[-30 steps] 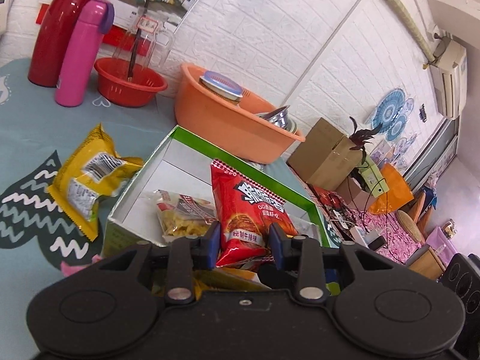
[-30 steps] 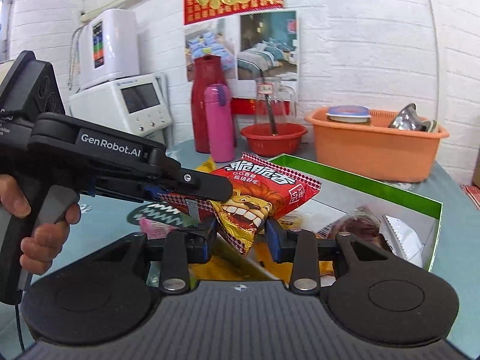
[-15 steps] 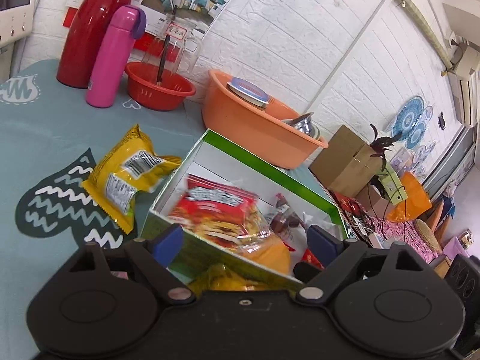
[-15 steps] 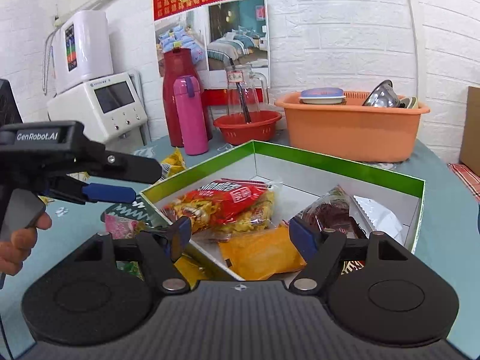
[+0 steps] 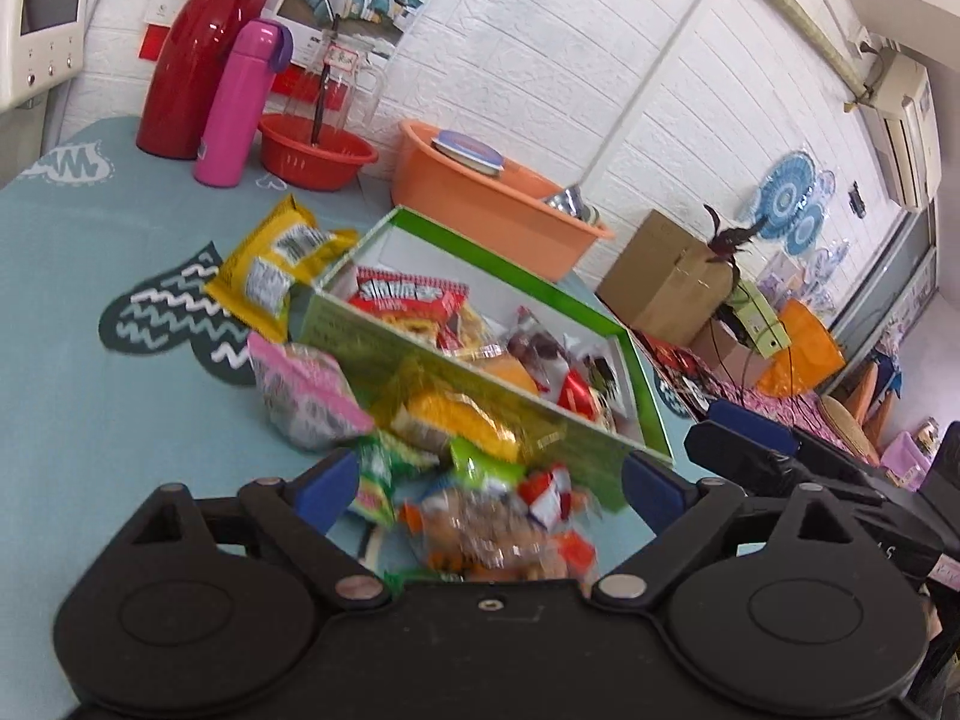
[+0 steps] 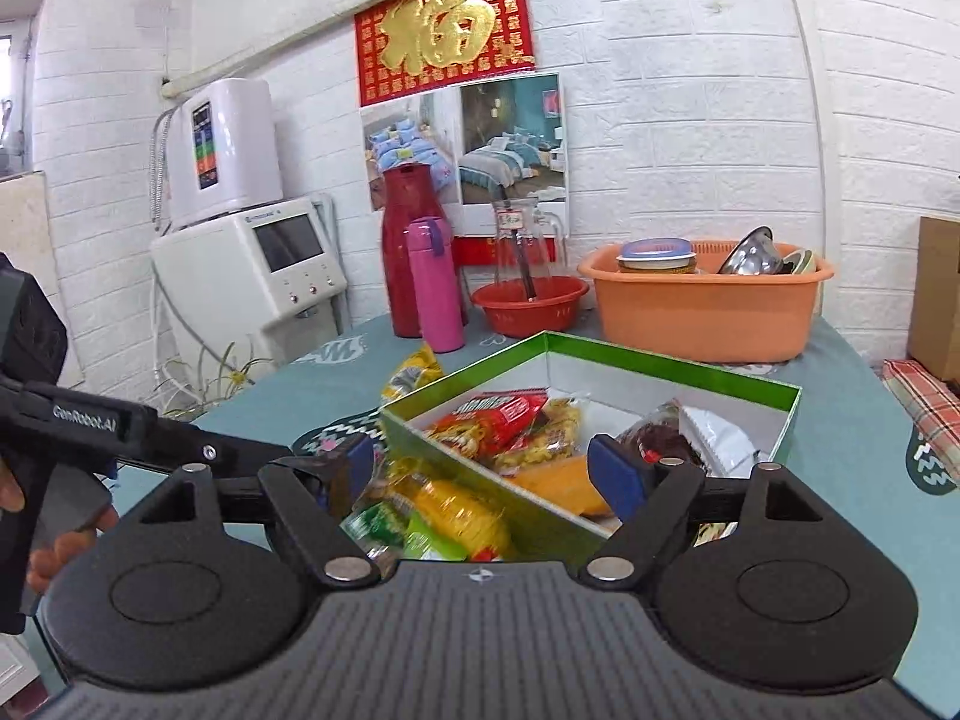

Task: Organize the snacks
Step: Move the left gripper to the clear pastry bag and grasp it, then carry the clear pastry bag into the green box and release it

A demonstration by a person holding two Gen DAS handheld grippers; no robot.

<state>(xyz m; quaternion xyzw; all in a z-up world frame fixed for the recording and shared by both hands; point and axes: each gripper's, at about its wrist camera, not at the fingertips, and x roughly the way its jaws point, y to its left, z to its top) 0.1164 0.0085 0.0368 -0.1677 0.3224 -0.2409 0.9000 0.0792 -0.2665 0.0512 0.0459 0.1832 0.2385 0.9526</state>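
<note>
Since second ago: red chip bag (image 5: 408, 298) released, now lying in green box (image 5: 456, 354); both grippers pulled back toward loose pile outside near wall. Next step, likely: pick one packet, close on flat edge, avoid crushing. Left gripper (image 5: 489, 480) wide apart, empty, hovering over mixed snack packets (image 5: 498, 516). Right gripper (image 6: 480, 471) also spread, empty, above yellow packet (image 6: 456, 507).

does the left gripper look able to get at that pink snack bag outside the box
Probably yes: the left gripper is open, and the pink snack bag lies on the table outside the green box, uncovered.
</note>
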